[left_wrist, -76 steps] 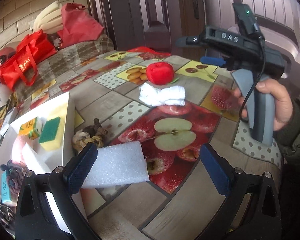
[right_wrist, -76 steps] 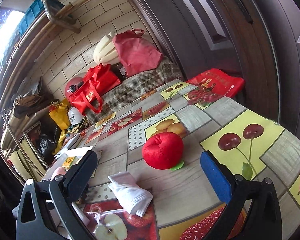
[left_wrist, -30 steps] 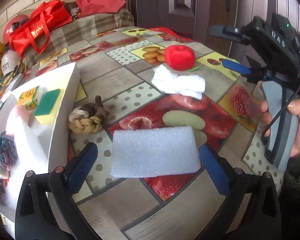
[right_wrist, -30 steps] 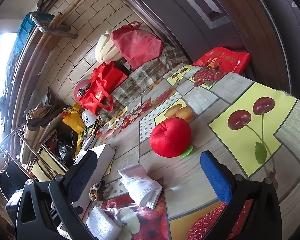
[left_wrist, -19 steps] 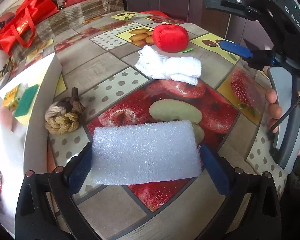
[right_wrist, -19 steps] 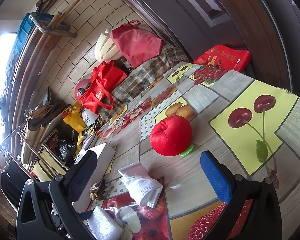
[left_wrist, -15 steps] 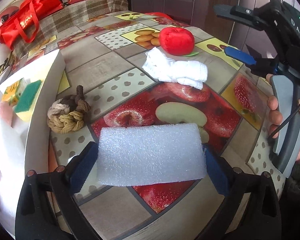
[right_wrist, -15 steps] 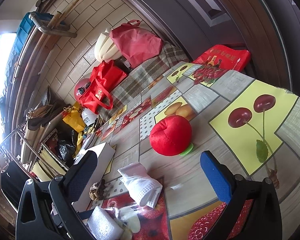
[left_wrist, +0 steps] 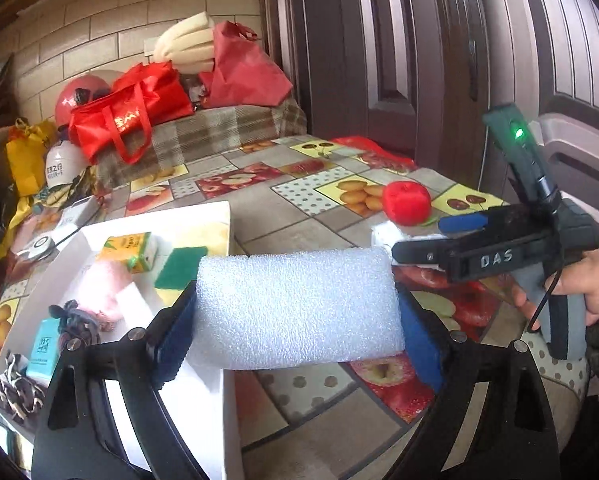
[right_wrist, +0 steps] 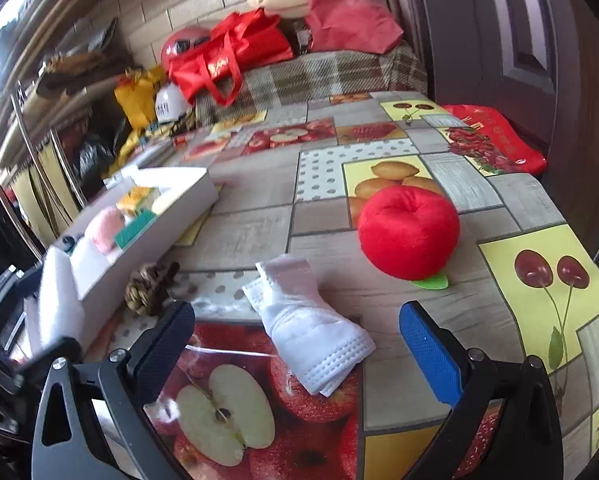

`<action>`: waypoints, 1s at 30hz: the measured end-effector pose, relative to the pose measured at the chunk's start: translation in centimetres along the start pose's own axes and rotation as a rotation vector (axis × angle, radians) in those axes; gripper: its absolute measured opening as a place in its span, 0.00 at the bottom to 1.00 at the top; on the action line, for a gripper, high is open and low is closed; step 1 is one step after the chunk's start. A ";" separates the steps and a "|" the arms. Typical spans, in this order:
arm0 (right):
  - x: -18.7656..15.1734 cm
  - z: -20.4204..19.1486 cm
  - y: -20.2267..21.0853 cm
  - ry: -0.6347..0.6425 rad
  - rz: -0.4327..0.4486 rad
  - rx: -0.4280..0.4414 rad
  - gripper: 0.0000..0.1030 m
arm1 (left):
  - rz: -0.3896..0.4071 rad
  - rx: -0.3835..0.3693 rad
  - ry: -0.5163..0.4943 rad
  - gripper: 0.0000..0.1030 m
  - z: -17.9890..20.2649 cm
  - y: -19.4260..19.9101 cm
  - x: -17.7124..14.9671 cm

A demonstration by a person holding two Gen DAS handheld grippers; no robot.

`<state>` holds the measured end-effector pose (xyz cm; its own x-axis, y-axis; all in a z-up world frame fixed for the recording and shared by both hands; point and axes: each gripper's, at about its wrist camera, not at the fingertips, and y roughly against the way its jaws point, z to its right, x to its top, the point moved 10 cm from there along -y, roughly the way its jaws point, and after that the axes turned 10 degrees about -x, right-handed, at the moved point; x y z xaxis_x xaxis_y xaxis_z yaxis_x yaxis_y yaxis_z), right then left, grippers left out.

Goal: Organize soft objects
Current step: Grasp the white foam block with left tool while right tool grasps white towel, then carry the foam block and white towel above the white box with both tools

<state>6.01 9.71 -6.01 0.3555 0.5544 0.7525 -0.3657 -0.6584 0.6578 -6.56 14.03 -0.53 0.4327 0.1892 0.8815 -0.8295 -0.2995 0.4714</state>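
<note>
Jaws of the left gripper [left_wrist: 297, 322] clenched on a white foam block [left_wrist: 297, 306], rectangular, bubbly closed-cell texture, blue pads pressing both short ends; the jaws closed in a little over the last second. Block is lifted off the table, hanging over the near right edge of the white cardboard box [left_wrist: 223, 412] at left. Right gripper [right_wrist: 297, 344] jaws released, wide apart, nothing between the pads; a folded white knit sock [right_wrist: 311, 332] with ribbed cuff lies on the table just beyond them. In the left wrist view the right gripper's black body reads "DAS" in white, green LED lit on top, grey handle in a person's hand [left_wrist: 579, 284]. Red plush apple [right_wrist: 409, 232] with a green felt leaf sits right of and beyond the sock. Braided tan rope knot [right_wrist: 149, 288] lies against the box's right wall. Inside the box: green-yellow scrub sponge [left_wrist: 179, 272], yellow-green tissue pack [left_wrist: 129, 250], pink fluffy item [left_wrist: 101, 290], teal pack with unreadable print [left_wrist: 43, 346]. Glossy oilcloth table cover [right_wrist: 259, 236] printed with fruit tiles. Far back, red tote bag [left_wrist: 133, 114], white lettering unreadable.
</note>
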 end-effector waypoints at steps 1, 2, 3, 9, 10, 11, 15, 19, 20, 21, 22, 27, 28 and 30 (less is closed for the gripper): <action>-0.4 -0.2 -0.7 0.016 -0.030 -0.013 0.95 | 0.010 0.006 0.002 0.89 -0.3 0.2 0.0; -0.8 -0.3 -1.3 0.025 -0.062 -0.021 0.89 | 0.013 0.008 0.004 0.89 -0.5 0.4 0.0; -1.2 -0.3 -1.9 0.026 -0.094 -0.028 0.71 | 0.017 0.006 0.009 0.89 -0.6 0.5 0.0; -1.2 0.4 -0.4 -0.001 -0.049 -0.020 0.52 | 0.029 0.002 0.035 0.89 -1.0 1.0 0.2; -0.9 0.8 0.5 -0.014 -0.005 -0.022 0.52 | 0.031 0.003 0.039 0.89 -1.0 1.1 0.1; -0.1 1.2 1.4 -0.036 0.050 -0.017 0.52 | 0.032 0.005 0.043 0.89 -1.1 1.1 0.1; 1.6 2.1 5.0 -0.145 0.252 -0.023 0.52 | 0.039 0.014 0.049 0.89 -1.3 1.3 0.1; 2.5 1.7 6.3 -0.217 0.326 -0.009 0.52 | 0.053 0.022 0.058 0.89 -1.6 1.6 0.2; 2.6 1.5 6.5 -0.221 0.333 -0.008 0.52 | 0.054 0.024 0.063 0.89 -1.7 1.6 0.1; 2.7 1.1 6.7 -0.220 0.342 -0.008 0.52 | 0.056 0.026 0.067 0.89 -1.8 1.7 0.1; 3.0 1.0 6.8 -0.214 0.350 -0.013 0.52 | 0.057 0.030 0.070 0.89 -2.0 1.7 0.1; 3.4 -0.3 7.4 -0.170 0.390 -0.023 0.52 | 0.079 0.067 0.074 0.89 -3.1 2.2 0.2; 3.4 -0.6 7.4 -0.166 0.393 -0.021 0.52 | 0.085 0.075 0.075 0.89 -3.4 2.4 0.2; 3.5 -1.2 7.4 -0.155 0.393 -0.018 0.52 | 0.098 0.091 0.078 0.89 -4.1 2.9 0.2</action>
<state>3.53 7.42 1.50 0.3107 0.1788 0.9336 -0.5140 -0.7945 0.3232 -10.30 17.00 0.85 0.3197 0.2264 0.9201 -0.8292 -0.4031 0.3873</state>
